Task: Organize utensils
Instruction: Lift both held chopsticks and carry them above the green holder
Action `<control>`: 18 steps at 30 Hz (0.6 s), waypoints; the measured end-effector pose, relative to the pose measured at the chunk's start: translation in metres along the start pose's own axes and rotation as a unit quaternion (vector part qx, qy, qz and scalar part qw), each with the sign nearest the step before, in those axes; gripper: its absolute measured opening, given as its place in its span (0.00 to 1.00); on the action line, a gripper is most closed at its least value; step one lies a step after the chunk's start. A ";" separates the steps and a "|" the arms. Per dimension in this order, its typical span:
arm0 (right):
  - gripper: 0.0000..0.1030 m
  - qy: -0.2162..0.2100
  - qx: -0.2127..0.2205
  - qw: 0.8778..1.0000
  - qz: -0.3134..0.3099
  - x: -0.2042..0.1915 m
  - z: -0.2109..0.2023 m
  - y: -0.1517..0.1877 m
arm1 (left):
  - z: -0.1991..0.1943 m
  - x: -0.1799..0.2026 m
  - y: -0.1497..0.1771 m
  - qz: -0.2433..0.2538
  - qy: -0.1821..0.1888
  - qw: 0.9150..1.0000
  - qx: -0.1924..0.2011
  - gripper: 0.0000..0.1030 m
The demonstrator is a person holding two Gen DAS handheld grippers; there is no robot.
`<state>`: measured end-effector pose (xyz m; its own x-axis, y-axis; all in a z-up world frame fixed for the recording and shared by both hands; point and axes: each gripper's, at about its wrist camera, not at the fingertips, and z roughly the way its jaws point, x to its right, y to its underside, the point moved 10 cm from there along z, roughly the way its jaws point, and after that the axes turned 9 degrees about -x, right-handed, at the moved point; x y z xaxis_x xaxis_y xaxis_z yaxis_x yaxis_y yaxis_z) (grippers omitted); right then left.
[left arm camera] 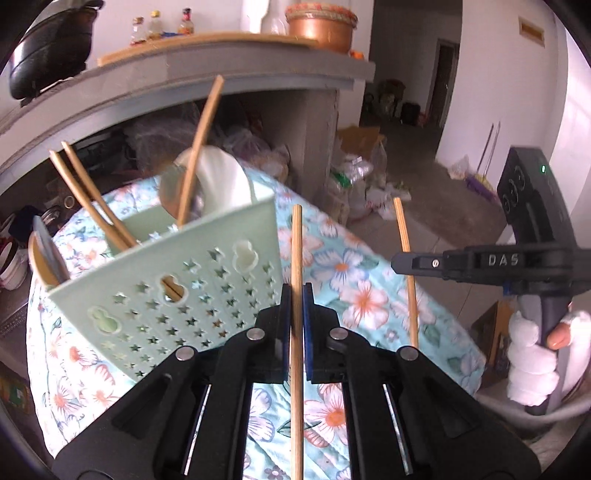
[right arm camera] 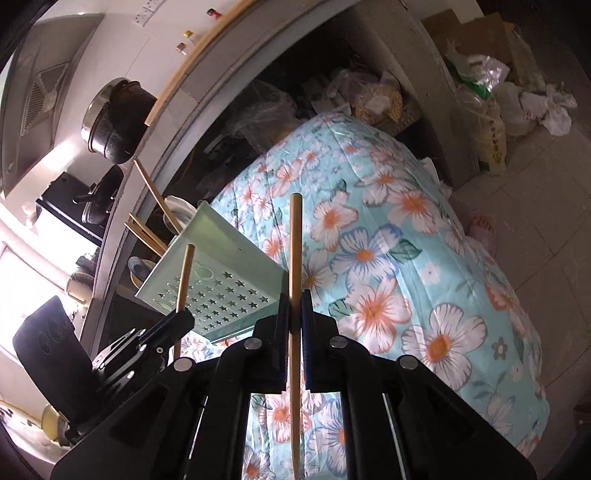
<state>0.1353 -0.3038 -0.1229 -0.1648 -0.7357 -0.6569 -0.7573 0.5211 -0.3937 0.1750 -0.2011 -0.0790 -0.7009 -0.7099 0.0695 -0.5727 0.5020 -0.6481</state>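
Utensil holder [left arm camera: 173, 280] standing on cloth-covered table [left arm camera: 354, 280], left of centre, tilted in the left wrist view. Chopsticks [left arm camera: 92, 201] and a longer stick [left arm camera: 201, 147] upright in its compartments, spoon [left arm camera: 221, 181] in the far one. Left gripper [left arm camera: 295, 295] near, just right of the holder, clamped on one chopstick [left arm camera: 296, 258] held upright. Right gripper [left arm camera: 402, 263] further right, over the table's right side, clamped on a second chopstick [left arm camera: 406, 273], well apart from the first. Counter [left arm camera: 229, 74] beyond the table, with pot [left arm camera: 319, 24] and bottles [left arm camera: 162, 26] on top. Bags [left arm camera: 354, 177] on the floor, far right.
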 end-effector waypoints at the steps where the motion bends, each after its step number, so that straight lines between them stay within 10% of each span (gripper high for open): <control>1: 0.06 0.002 0.005 1.000 -0.010 -0.005 -0.003 -0.002 | -0.008 -0.001 -0.001 -0.006 0.002 1.000 0.009 0.05; 8: 0.06 0.019 0.030 0.997 -0.069 -0.031 -0.016 -0.007 | -0.059 -0.041 -0.018 -0.091 0.039 0.992 0.075 0.05; 18: 0.06 0.020 0.028 0.995 -0.091 -0.047 -0.011 -0.007 | -0.071 -0.111 -0.024 -0.250 0.143 0.952 0.103 0.05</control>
<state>0.1412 -0.2772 -0.0819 -0.0539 -0.8358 -0.5464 -0.7400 0.4008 -0.5402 0.2363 -0.0994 -0.0174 -0.4661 -0.6558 0.5939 -0.7904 0.0071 -0.6125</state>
